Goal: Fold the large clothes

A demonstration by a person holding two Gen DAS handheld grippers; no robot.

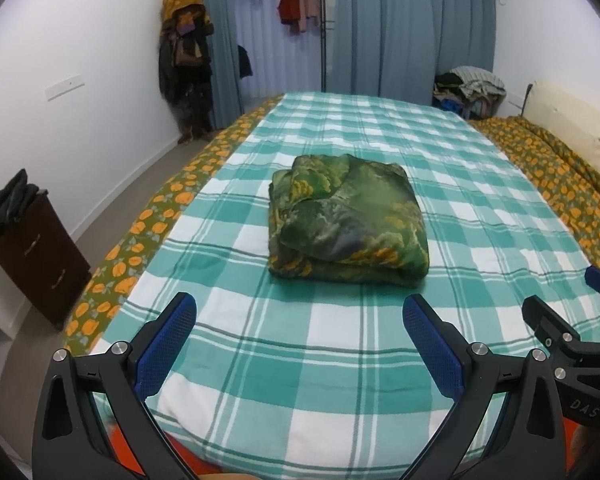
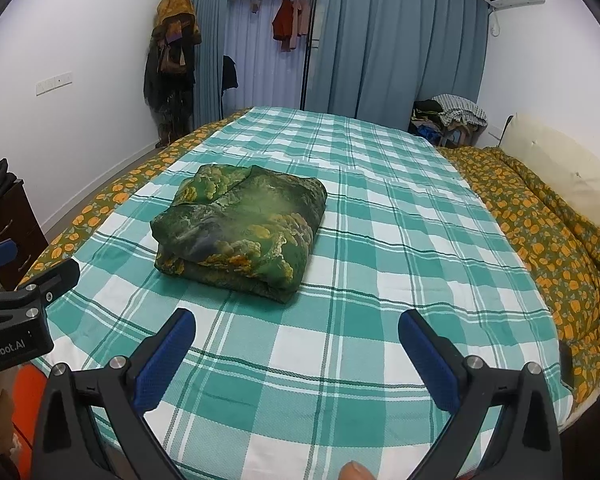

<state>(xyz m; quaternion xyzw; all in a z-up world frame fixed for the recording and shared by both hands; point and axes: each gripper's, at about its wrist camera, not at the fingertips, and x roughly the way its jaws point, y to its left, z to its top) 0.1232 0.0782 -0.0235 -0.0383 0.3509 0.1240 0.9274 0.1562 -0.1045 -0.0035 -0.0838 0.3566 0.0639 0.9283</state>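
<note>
A green cloth with yellow floral print [image 1: 346, 220] lies folded into a thick square bundle on the green-and-white checked bed cover [image 1: 300, 360]; it also shows in the right wrist view [image 2: 244, 228], left of centre. My left gripper [image 1: 300, 312] is open and empty, held above the near part of the bed, short of the bundle. My right gripper [image 2: 296, 328] is open and empty, to the right of the bundle and nearer than it. The right gripper's fingers [image 1: 598, 280] show at the right edge of the left wrist view.
An orange-flowered quilt [image 2: 540, 216] lies along the bed's right side by a cream headboard [image 2: 560, 168]. A dark wooden cabinet [image 1: 36, 256] stands at the left. Clothes hang in the corner [image 1: 184, 60], blue curtains [image 1: 412, 28] behind, a clothes pile [image 2: 448, 120] at back right.
</note>
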